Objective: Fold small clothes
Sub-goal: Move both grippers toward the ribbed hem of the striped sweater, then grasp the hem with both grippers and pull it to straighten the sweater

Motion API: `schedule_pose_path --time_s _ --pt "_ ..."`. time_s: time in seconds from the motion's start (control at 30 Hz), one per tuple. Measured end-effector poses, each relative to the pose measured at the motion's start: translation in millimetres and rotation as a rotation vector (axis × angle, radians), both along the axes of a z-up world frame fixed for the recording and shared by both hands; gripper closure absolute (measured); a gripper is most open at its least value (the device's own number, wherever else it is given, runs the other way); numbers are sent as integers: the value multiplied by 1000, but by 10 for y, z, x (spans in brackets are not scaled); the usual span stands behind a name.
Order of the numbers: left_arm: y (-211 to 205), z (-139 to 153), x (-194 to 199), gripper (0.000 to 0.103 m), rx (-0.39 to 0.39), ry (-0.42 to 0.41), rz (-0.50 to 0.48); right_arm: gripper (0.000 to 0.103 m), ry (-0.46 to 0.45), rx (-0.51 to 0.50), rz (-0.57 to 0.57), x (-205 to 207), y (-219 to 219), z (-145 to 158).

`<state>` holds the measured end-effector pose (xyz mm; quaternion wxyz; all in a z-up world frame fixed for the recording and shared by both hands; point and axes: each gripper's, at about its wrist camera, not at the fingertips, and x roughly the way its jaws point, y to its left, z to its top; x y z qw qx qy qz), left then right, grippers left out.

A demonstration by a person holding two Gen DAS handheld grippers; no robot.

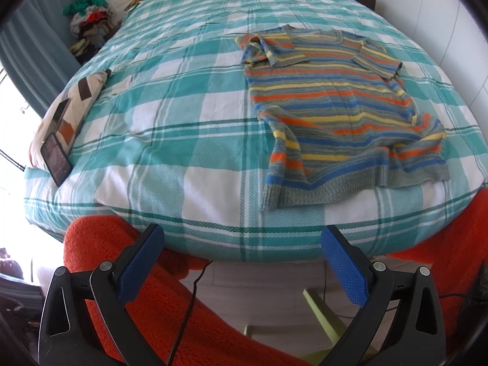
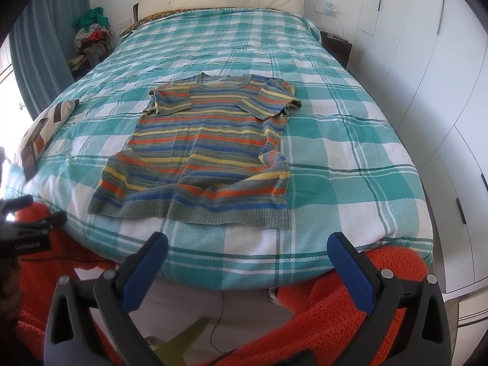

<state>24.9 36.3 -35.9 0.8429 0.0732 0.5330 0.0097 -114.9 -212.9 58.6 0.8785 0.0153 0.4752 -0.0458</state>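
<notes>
A small striped knit sweater [image 1: 338, 103] [image 2: 207, 143] in orange, yellow, blue and grey lies flat on the bed, neck away from me, hem near the front edge. Both short sleeves are folded inward over the chest, and the lower side edges are turned in a little. My left gripper [image 1: 244, 241] hangs open before the bed's front edge, left of the sweater's hem, holding nothing. My right gripper [image 2: 248, 248] is open too, just short of the hem's middle and empty. The left gripper [image 2: 33, 213] also shows at the left edge of the right wrist view.
A teal and white checked bedspread [image 1: 170, 116] [image 2: 335, 140] covers the bed. A patterned pillow [image 1: 73, 106] with a phone [image 1: 56, 158] leaning on it lies at the left edge. Orange fleece [image 1: 128, 274] [image 2: 350, 314] hangs below the front edge. White wardrobe doors [image 2: 442, 106] stand at the right.
</notes>
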Motion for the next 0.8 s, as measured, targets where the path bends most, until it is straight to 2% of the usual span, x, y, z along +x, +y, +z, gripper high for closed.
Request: schedule_pose_path --time_s 0.13,0.33,0.57,0.8 --pt "98 -93 97 1 -51 36 -16 0 1 3 -7 0 -16 -18" --pt "6 -70 59 1 -29 14 -44 0 1 2 -8 -8 -19 -30" --pt "-49 -9 28 1 -43 -6 -64 0 19 -15 -10 10 -16 -96" --pt "9 -32 84 1 -59 -10 -69 0 75 -133 -18 118 56 -166"
